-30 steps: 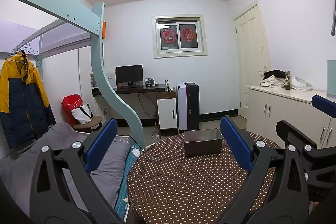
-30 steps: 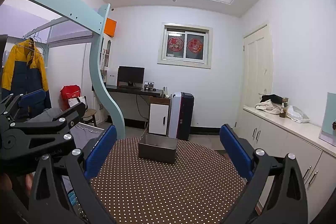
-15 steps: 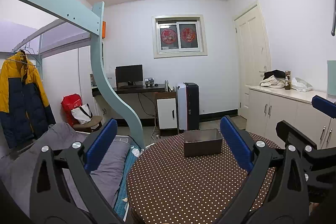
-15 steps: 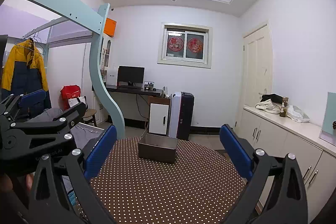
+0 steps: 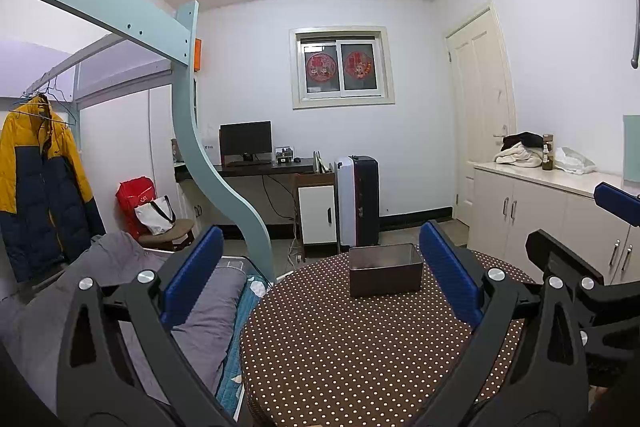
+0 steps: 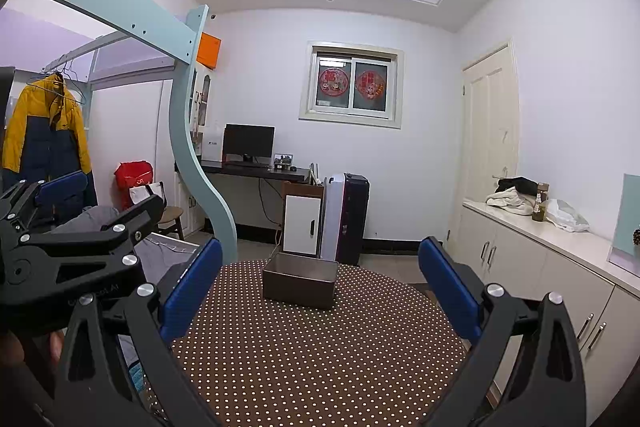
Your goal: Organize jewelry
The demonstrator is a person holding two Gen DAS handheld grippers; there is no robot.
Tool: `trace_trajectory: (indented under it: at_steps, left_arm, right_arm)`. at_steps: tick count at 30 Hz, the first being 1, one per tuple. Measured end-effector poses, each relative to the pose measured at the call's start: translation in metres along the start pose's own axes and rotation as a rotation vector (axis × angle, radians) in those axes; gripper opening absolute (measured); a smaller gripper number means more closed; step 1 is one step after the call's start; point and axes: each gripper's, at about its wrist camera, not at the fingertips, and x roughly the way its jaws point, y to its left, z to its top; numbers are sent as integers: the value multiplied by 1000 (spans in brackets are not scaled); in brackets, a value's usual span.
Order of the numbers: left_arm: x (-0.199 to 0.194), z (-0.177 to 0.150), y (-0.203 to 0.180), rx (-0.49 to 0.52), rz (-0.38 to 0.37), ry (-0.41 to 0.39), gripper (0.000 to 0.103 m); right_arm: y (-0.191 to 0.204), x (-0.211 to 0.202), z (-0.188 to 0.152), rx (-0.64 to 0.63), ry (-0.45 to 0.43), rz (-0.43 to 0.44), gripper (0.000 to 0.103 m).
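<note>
both grippers spread, empty, above brown dotted round table [image 5: 340,359]; no jewelry visible.
left gripper [image 5: 320,275] and right gripper [image 6: 320,279] face dark rectangular box [image 6: 299,285]; i judge start, next locate pieces.

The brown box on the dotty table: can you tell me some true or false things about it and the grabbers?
1. The box sits on the round dotted table. True.
2. The left gripper is squeezing the box. False: it is open, holding nothing, short of the box.
3. The right gripper is open. True.
4. The box has a lid on. False: its top is open.
5. Necklaces lie all over the table. False: no jewelry shows on it.
</note>
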Motion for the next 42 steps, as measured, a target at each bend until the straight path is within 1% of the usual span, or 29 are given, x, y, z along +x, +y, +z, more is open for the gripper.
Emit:
trace_trajectory:
  at_steps: [18,32,42]
  left_arm:
    - [2,-1,0,-1,0,3,96]
    - [5,-9,-1,2,6,8,96]
    - [19,-17,-5,16,11,21,96]
  right_arm:
    - [-1,2,-5,6,9,-3,95]
    - [0,7,-11,14,23,-7,95]
    - [1,18,-15,25,47,-14,95]
